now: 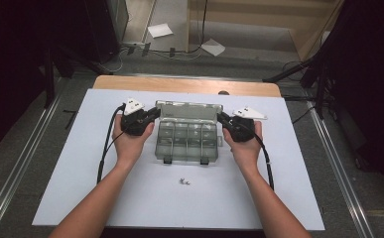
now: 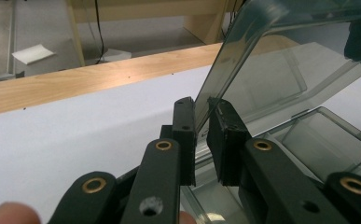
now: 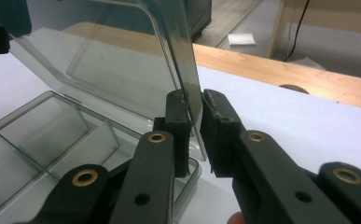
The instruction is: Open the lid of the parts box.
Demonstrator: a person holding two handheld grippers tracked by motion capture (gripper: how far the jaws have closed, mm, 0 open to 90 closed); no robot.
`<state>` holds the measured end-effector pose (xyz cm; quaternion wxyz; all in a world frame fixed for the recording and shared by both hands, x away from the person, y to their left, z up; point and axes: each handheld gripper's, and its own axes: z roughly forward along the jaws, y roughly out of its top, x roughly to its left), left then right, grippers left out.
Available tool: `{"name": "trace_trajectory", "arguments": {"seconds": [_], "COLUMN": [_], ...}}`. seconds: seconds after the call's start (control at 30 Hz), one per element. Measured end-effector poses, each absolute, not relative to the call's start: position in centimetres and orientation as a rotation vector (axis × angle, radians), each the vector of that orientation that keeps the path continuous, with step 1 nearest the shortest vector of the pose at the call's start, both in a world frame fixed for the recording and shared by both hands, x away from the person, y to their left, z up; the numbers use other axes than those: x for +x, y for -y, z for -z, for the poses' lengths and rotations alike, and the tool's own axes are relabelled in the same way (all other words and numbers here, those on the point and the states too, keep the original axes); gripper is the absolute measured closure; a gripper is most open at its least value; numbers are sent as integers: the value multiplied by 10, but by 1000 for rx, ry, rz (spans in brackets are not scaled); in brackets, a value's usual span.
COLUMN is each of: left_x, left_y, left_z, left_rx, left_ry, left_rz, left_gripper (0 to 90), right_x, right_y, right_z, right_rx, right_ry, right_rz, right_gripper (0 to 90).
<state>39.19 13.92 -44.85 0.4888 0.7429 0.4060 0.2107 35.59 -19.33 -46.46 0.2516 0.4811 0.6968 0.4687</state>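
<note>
High view shows a clear plastic compartment box at the centre of the frame, resting on the white desk, with its lid raised along the far edge. The left tongs meet the lid's left edge and the right tongs meet its right edge, each carried in a hand entering from the bottom of the frame.

Left gripper view confirms the left tongs clamped on the lid, the transparent panel's edge caught between the two black pads. Right gripper view confirms the same for the right tongs: drawn together on the lid, which stands tilted above the tray.

The visible compartments appear empty. A few small metal parts lie loose on the desk just below the box, toward the bottom centre, apart from it.

Assessment: the lid is held at both sides, part-way through its swing. Whether it is being opened or closed cannot be determined. The loose parts are not in the box, so sorting appears not yet done.
</note>
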Motion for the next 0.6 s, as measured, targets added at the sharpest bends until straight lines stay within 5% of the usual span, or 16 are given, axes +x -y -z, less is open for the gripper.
{"name": "trace_trajectory", "arguments": {"seconds": [0.6], "left_x": [412], "left_y": [-136], "left_z": [456], "left_rx": [1820], "left_ry": [-1028], "left_rz": [-494], "left_gripper": [826], "right_x": [377], "right_y": [195], "right_z": [461], "right_rx": [1357], "right_ry": [-1920], "right_rz": [-1264], "right_gripper": [838]}}
